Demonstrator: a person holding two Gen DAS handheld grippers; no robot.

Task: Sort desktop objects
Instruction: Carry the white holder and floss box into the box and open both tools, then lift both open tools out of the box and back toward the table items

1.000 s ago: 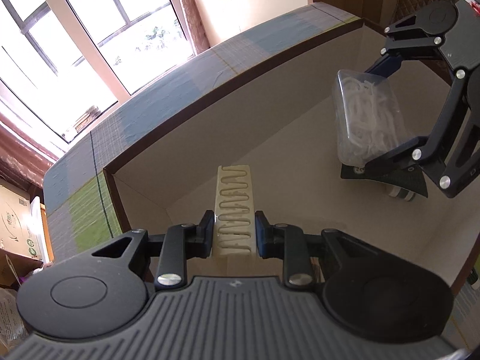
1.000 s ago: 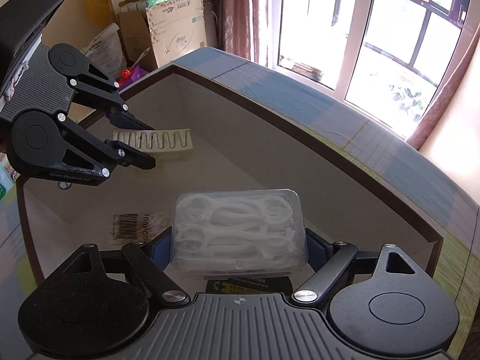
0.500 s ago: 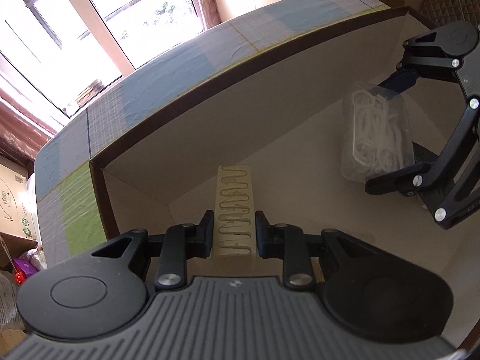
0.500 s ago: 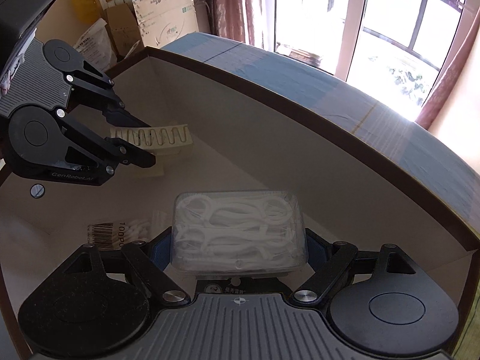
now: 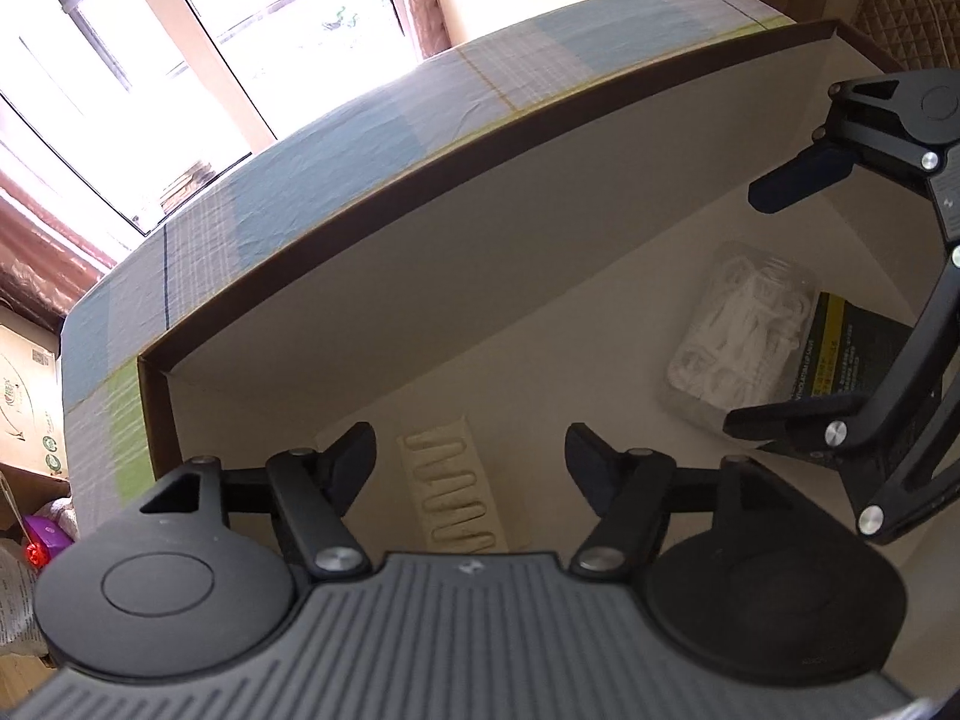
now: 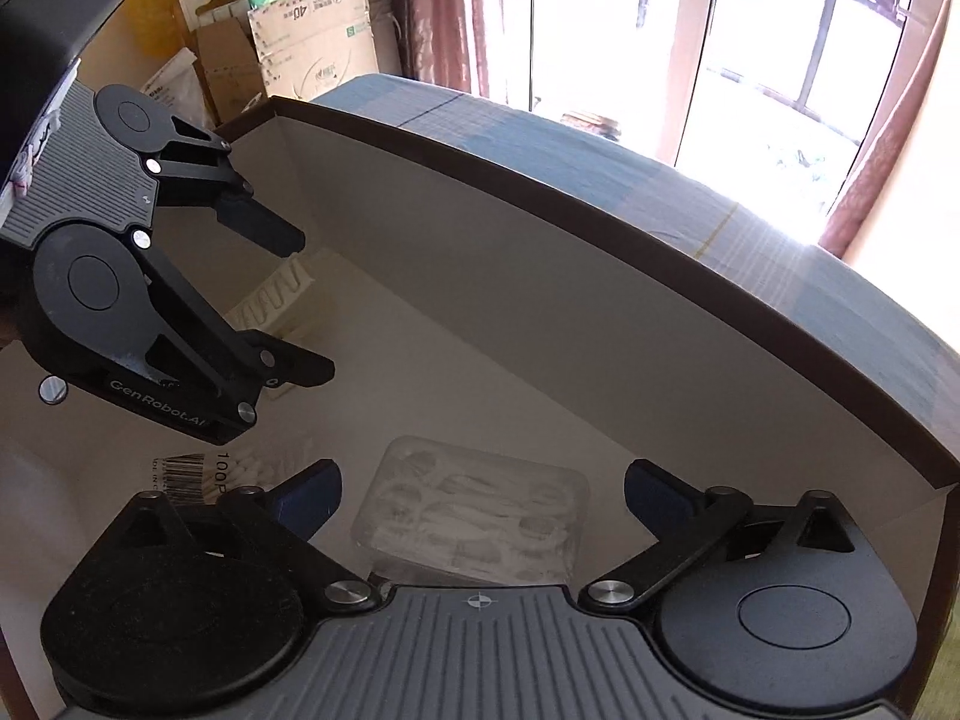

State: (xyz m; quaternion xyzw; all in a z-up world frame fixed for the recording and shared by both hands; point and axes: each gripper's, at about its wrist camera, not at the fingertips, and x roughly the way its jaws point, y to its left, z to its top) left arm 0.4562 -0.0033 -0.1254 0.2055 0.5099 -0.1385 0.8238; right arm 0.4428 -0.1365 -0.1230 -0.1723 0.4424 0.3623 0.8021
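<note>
The left gripper hangs inside the cardboard box with its jaws spread wide and nothing between them; the cream comb-like strip lies flat on the box floor directly below the gap, touching neither finger. Seen from the right wrist view, that same strip sits near the box's far left corner, partly hidden behind the left gripper's black fingers. The right gripper is likewise released, fingers well apart, and the clear plastic case of white floss picks rests on the floor between and just beneath them, free of both pads. From the left wrist view the floss case lies partly on top of a dark packet with a yellow stripe, under the right gripper. A bag of cotton swabs with a barcode lies just left of the case. The box stands on a plaid tablecloth.
</note>
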